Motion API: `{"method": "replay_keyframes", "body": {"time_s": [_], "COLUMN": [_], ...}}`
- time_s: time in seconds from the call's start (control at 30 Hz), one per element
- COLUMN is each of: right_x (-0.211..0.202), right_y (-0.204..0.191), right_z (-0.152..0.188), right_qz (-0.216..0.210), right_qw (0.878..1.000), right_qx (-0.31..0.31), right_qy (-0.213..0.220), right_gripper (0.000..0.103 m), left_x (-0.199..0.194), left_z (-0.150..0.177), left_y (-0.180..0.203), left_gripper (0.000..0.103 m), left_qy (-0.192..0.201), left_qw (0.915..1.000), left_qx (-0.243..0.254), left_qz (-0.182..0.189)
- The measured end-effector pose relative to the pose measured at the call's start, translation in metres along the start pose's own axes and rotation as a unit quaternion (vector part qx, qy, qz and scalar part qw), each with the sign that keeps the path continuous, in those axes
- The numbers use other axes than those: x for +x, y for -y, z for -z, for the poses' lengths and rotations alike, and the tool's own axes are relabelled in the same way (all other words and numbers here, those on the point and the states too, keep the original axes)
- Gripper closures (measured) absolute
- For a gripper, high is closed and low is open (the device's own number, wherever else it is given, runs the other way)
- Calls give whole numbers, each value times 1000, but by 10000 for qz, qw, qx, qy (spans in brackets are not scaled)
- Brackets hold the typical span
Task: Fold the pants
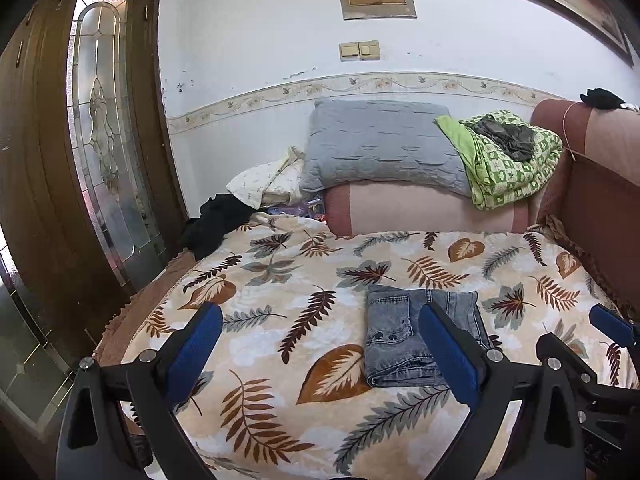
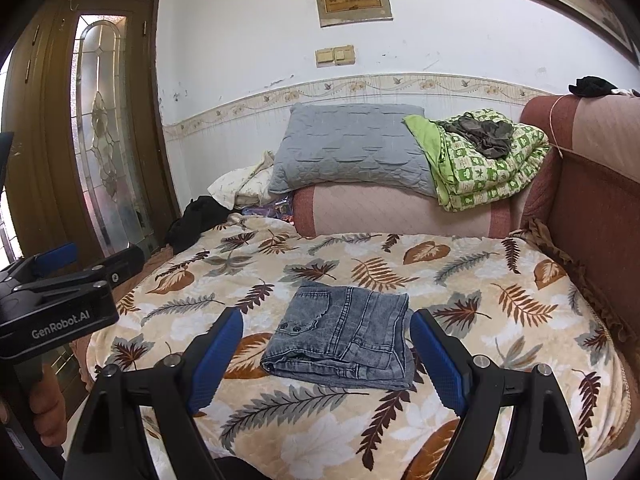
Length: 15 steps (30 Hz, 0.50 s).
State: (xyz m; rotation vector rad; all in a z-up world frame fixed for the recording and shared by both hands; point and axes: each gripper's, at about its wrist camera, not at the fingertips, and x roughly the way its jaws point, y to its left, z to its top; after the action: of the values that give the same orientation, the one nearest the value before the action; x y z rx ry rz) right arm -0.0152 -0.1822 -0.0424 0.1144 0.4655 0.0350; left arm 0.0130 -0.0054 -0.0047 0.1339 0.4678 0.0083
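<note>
l gripper [image 1: 320,344] & r gripper [image 2: 326,344] both tilted down over folded jeans [image 2: 340,340], jaws wide, holding nothing.

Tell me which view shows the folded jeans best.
The right wrist view: the folded jeans lie whole and unobstructed between the open right claw. In the left wrist view, one finger of the left claw covers part of them.

You have a bed [image 2: 500,320] covered by a leaf-print blanket [image 2: 320,432]; the folded jeans [image 2: 344,340] lie flat on it near the middle. At its far left edge a black garment [image 2: 192,220] sits crumpled beside a rumpled cream cloth [image 2: 244,186].
</note>
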Motion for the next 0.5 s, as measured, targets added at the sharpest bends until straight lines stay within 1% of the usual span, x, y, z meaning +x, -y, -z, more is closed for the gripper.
{"method": "replay_keyframes", "body": {"time_s": [0.5], "right_x": [2], "right_y": [-5], "right_z": [2], "right_qz": [22], "right_qw": [10000], "right_qx": [-82], "right_qy": [-20], "right_gripper": [15], "left_x": [-1], "left_z": [1], "left_y": [-2], "left_gripper": [4], "left_qy": [40], "left_qw": [9999], "left_qx": [-56], "left_qz": [91]}}
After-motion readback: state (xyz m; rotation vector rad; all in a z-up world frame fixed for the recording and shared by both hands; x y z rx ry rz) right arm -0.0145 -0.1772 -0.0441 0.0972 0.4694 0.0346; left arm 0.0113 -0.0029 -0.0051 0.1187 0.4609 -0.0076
